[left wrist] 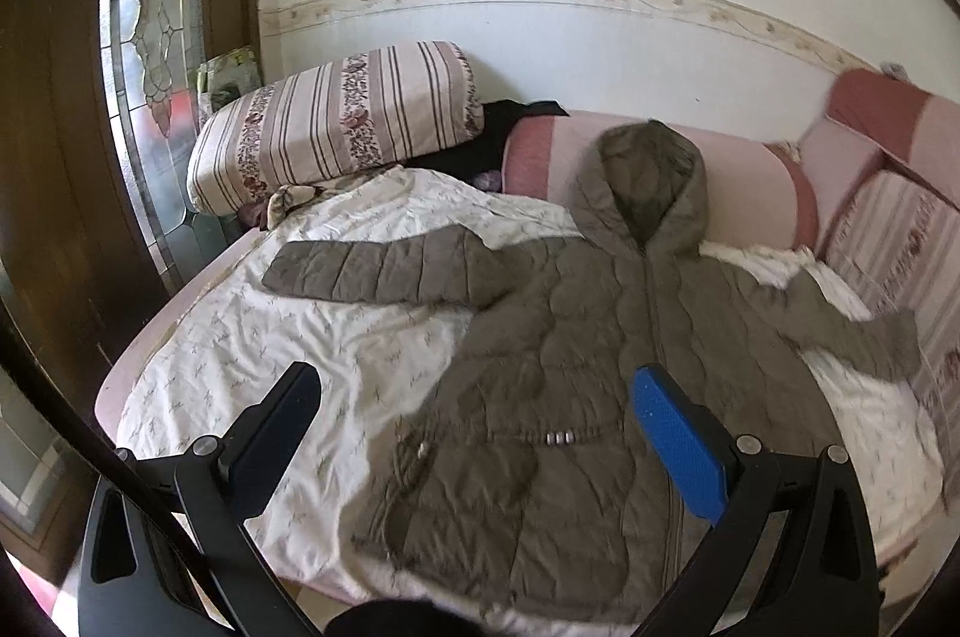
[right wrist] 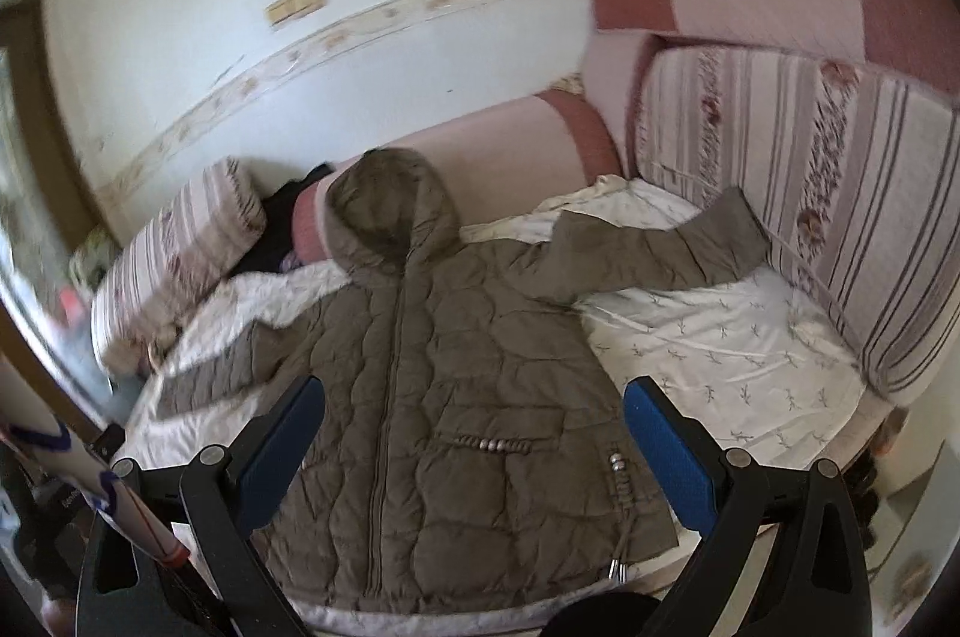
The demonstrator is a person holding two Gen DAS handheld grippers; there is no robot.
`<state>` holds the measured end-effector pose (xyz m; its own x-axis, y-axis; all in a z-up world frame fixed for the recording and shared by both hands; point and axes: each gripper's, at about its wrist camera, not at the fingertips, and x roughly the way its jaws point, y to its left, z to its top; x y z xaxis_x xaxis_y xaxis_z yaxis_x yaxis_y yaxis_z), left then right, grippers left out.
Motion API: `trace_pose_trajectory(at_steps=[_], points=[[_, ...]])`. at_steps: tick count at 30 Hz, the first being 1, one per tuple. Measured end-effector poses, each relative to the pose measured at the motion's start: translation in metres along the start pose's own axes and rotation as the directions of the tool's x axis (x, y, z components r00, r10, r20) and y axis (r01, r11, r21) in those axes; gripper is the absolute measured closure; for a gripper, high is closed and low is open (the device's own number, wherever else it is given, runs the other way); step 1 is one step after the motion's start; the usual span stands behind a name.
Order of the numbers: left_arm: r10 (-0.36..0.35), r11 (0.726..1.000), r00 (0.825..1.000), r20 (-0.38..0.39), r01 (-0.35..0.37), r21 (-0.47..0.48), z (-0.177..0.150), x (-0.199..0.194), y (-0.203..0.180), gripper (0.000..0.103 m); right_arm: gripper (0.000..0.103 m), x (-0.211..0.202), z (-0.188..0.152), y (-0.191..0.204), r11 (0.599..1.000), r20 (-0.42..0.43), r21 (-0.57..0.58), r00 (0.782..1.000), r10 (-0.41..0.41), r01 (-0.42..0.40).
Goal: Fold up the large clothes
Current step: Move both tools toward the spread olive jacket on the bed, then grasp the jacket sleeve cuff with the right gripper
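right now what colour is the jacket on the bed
Olive-brown, quilted jacket; right wrist view shows it best.

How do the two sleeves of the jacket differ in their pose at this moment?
The left sleeve lies straight and flat on the white sheet; the right sleeve is bent and creased. The left sleeve's cuff lies free, whereas the right sleeve's cuff reaches the striped cushion. Both spread outward, unfolded.

Jacket (left wrist: 576, 349) lies on the sheet (left wrist: 252, 349); pillow (left wrist: 336, 120) behind-left.
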<state>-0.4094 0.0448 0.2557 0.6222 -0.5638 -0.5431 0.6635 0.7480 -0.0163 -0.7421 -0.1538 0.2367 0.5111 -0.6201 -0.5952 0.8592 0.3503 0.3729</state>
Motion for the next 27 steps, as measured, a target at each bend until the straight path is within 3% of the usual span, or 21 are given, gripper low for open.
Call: trace_pose_trajectory(at_steps=[7,15,20,23,27], points=[[-0.014,0.999,1.0,-0.005,0.014,-0.045,0.027,0.058,-0.024,0.0,0.001,0.033,0.025,-0.067,0.991,-0.061,0.132,0.998,-0.009,0.017],[-0.059,0.997,0.993,-0.099,0.054,-0.05,0.011,0.16,-0.089,0.0,0.002,0.086,0.062,-0.166,0.936,-0.101,0.325,0.989,-0.109,0.136],[-0.056,0.994,0.987,-0.15,0.068,0.081,-0.02,0.214,-0.12,0.0,0.013,0.139,0.075,-0.221,0.899,-0.118,0.396,0.982,-0.15,0.185],[-0.073,0.988,0.982,-0.174,0.095,0.125,-0.024,0.229,-0.129,0.0,0.026,0.175,0.083,-0.252,0.879,-0.127,0.413,0.97,-0.206,0.24],[-0.066,0.982,0.98,-0.187,0.096,0.16,-0.028,0.237,-0.136,0.0,0.034,0.216,0.105,-0.285,0.873,-0.112,0.365,0.946,-0.305,0.325]])
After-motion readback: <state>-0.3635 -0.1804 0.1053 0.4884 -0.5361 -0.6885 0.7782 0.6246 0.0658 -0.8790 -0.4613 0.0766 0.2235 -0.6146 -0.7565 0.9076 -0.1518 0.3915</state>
